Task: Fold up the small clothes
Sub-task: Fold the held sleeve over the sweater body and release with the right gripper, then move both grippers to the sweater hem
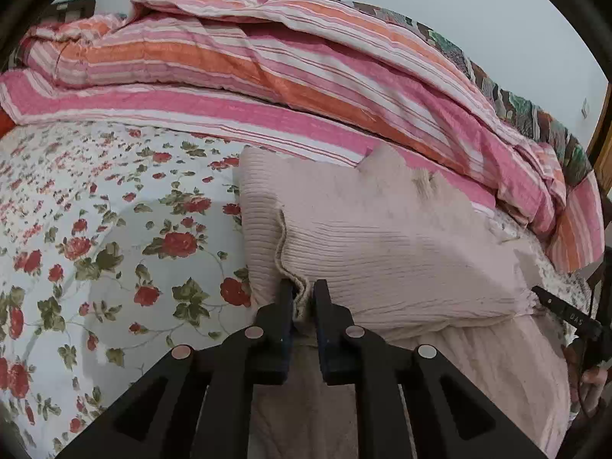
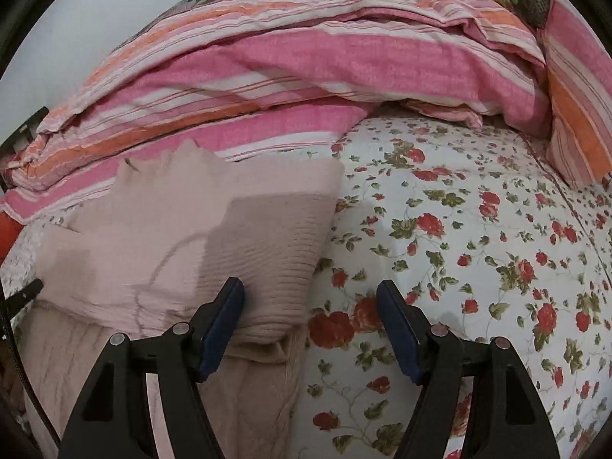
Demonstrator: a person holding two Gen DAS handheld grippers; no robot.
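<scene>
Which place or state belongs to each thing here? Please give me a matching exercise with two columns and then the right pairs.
Column one:
1. left hand-held gripper
2. right hand-held gripper
3. striped quilt
4. pink knit garment

Column two:
A. open, holding nothing
B. heaped along the far side of the bed
C. lying on the floral sheet, partly folded over
D. shut on a garment edge

Pairs: 1-D, 2-A, 3-B, 4-C
</scene>
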